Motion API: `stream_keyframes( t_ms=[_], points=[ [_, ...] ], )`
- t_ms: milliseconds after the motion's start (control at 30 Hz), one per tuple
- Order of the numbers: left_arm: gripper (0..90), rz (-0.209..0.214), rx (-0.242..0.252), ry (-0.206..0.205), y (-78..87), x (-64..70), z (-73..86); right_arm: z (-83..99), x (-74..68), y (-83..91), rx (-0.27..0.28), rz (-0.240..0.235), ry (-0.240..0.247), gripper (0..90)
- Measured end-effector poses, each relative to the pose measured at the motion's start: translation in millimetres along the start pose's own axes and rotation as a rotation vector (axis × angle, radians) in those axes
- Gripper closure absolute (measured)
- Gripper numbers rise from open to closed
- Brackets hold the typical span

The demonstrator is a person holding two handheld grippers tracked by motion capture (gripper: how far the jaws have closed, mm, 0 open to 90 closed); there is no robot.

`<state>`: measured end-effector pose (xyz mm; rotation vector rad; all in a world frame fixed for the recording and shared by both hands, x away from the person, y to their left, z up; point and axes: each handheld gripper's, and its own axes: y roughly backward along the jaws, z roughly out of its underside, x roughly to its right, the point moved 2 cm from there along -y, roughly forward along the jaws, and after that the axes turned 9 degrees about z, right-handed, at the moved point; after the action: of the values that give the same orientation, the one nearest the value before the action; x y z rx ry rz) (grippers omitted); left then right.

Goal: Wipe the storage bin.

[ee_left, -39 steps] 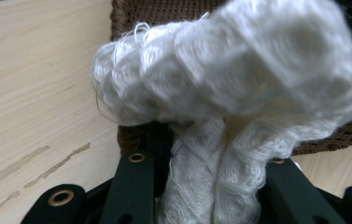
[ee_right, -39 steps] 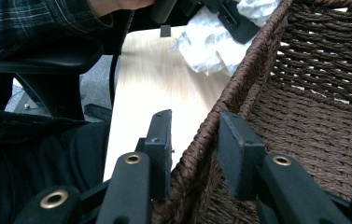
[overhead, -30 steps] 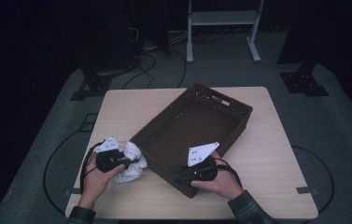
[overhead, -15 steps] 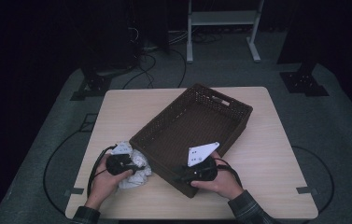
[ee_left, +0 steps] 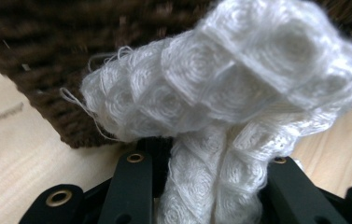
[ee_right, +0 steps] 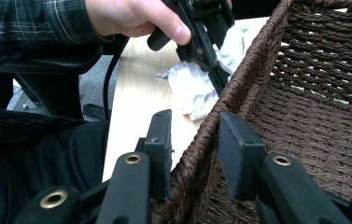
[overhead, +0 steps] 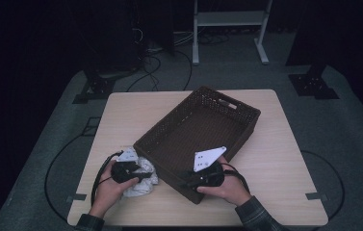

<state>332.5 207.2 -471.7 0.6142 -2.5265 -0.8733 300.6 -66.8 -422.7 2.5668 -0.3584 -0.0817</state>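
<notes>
My left hand-held gripper (overhead: 143, 176) pinches the white cloth (ee_left: 220, 107) just outside the basket (overhead: 179, 147); my right hand-held gripper (ee_right: 194, 154) clamps its rim. I judge the cloth not yet inside.

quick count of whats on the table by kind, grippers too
basket: 1
white cloth: 1
grippers: 2, left gripper and right gripper
total: 4
</notes>
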Motion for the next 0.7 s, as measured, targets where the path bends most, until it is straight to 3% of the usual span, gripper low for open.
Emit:
stream_keyframes(
  t_ms=[367,533,700],
  points=[
    [67.6,0.032,0.133,-0.031,28.4,9.4,-14.0,0.0,0.0,-0.1,0.002,0.0,0.0,65.4],
    [67.6,0.039,0.172,-0.047,36.4,14.3,-18.9,0.0,0.1,0.0,0.0,0.0,0.001,65.4],
    [67.8,0.045,0.167,-0.05,35.1,15.1,-19.5,0.0,0.0,-0.1,0.001,0.0,0.0,65.3]
  ],
)
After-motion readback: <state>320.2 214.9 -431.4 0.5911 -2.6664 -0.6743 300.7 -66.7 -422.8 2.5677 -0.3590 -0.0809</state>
